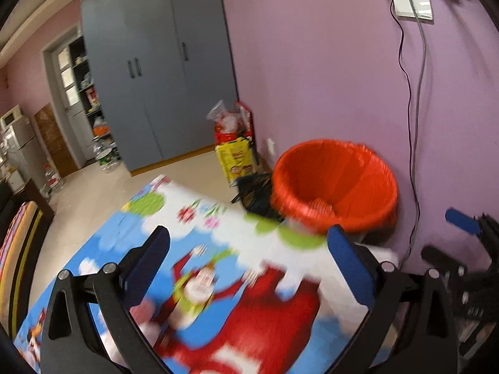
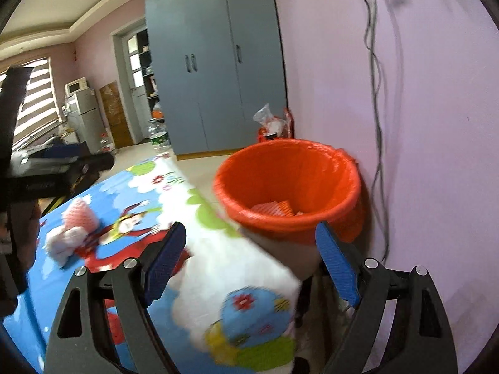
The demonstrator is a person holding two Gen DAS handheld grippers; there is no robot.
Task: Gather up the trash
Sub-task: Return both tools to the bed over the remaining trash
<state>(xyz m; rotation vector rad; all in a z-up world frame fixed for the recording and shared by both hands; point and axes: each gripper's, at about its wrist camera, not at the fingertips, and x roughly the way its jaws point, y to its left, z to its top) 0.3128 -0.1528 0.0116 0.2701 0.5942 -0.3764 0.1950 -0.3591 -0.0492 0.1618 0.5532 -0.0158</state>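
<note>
Blue ribbed pads stand wide apart on both my claws, nothing between them: the left gripper [image 1: 249, 258] hangs over the glossy cartoon tablecloth [image 1: 193, 249], the right gripper [image 2: 249, 258] over the cloth's far right corner, near the bin. The orange bin [image 2: 290, 187], round and lined with a crinkly bag, sits just beyond the table edge against the lilac wall, some striped scraps already lying in its bottom. What looks like remaining trash, a pink and white crumpled wad [image 2: 73, 230], lies soft and lumpy at the left. I judge I should swing back to it, close gently around its bulk, and lift clear without snagging the slick cloth.
</note>
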